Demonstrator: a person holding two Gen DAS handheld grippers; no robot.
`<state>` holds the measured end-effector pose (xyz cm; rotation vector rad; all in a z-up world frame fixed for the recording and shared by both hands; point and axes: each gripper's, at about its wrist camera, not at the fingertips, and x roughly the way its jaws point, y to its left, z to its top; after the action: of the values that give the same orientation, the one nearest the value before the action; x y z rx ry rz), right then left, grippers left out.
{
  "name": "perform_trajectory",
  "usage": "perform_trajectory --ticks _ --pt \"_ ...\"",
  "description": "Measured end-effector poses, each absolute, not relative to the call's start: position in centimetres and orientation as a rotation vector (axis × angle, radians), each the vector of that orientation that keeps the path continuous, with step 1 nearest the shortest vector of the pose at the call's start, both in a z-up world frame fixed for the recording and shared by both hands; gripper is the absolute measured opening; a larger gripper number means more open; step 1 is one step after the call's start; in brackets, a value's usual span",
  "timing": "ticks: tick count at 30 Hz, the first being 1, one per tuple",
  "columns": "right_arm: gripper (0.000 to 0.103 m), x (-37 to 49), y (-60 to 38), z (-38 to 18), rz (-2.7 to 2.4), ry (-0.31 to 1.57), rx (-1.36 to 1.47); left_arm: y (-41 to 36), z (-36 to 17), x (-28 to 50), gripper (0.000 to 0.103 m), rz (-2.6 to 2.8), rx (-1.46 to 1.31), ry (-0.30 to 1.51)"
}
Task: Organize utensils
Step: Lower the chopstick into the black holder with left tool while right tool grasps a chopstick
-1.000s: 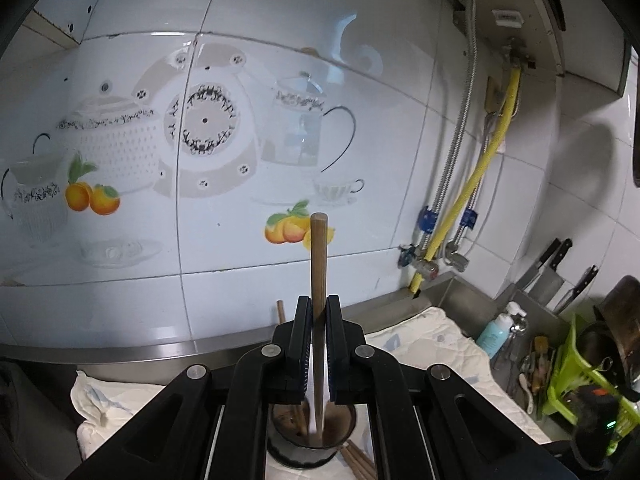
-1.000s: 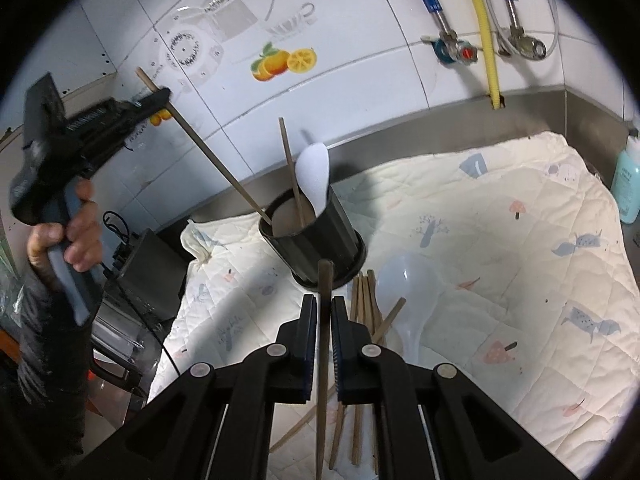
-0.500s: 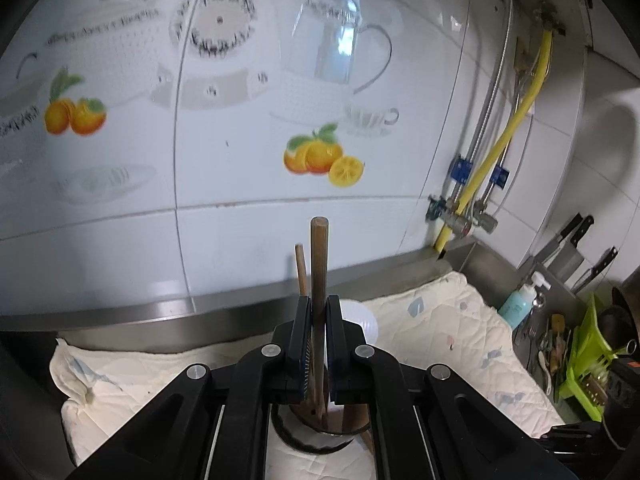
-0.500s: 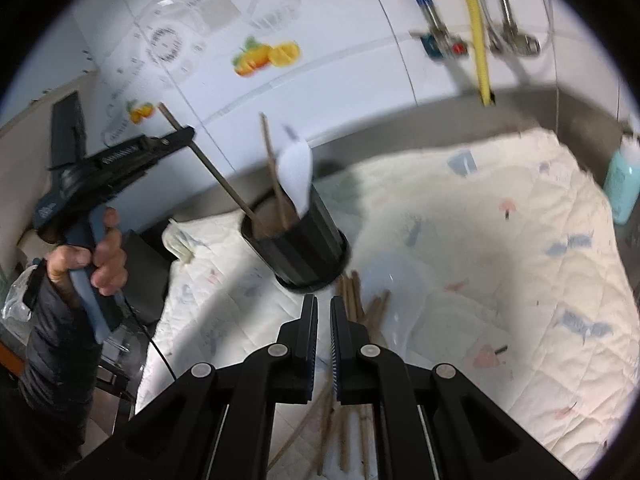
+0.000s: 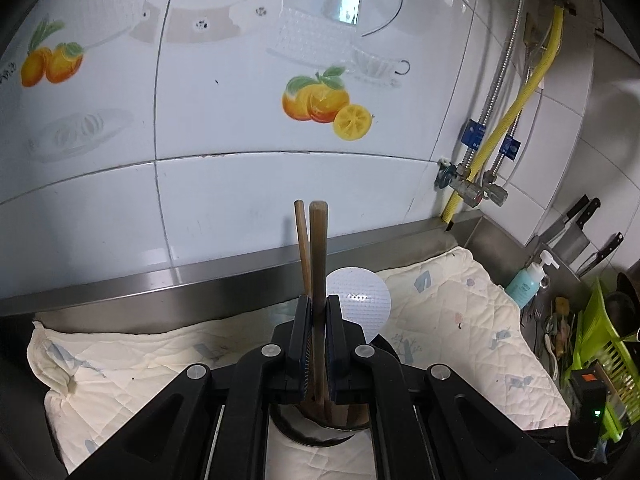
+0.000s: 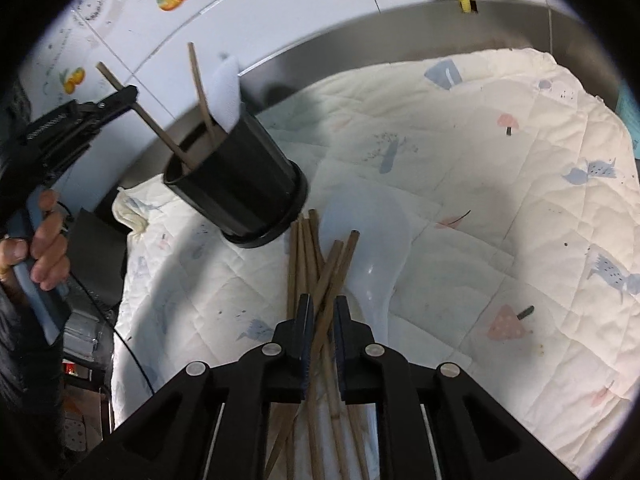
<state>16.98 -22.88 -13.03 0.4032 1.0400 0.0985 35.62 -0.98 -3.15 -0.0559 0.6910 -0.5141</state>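
My left gripper (image 5: 317, 312) is shut on a brown chopstick (image 5: 318, 264), whose lower end reaches into the black utensil holder (image 6: 240, 184). The holder also contains another chopstick (image 5: 301, 240) and a white rice paddle (image 5: 360, 300). In the right wrist view the left gripper (image 6: 120, 98) shows at the left, holding that chopstick (image 6: 160, 132) slanted into the holder. My right gripper (image 6: 321, 312) is slightly open, low over a pile of loose chopsticks (image 6: 316, 272) on the quilted cloth (image 6: 500, 160); one chopstick lies between its fingers. A white spoon (image 6: 372, 248) lies beside the pile.
A tiled wall (image 5: 240, 140) with steel trim backs the counter. A teal soap bottle (image 5: 526, 280), knives (image 5: 576, 232) and a green rack (image 5: 600, 340) stand at the right. A yellow hose (image 5: 520, 108) and valves hang on the wall.
My right gripper let go of its upright chopstick, dropped toward the loose pile and opened slightly. My left gripper lowered its chopstick toward the holder.
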Motion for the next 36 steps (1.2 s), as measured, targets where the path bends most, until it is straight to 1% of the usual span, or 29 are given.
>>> perform_trajectory --ticks 3,23,36 --pt "0.017 17.7 -22.9 -13.7 0.088 1.051 0.405 -1.1 -3.4 35.9 0.006 -0.516 -0.058 0.696" --pt "0.017 21.0 -23.3 -16.5 0.067 1.106 0.41 -1.2 -3.7 37.5 0.007 -0.504 -0.083 0.713" --pt "0.017 22.4 -22.6 -16.7 0.082 1.13 0.376 -1.0 -4.2 37.2 0.007 -0.512 -0.079 0.72"
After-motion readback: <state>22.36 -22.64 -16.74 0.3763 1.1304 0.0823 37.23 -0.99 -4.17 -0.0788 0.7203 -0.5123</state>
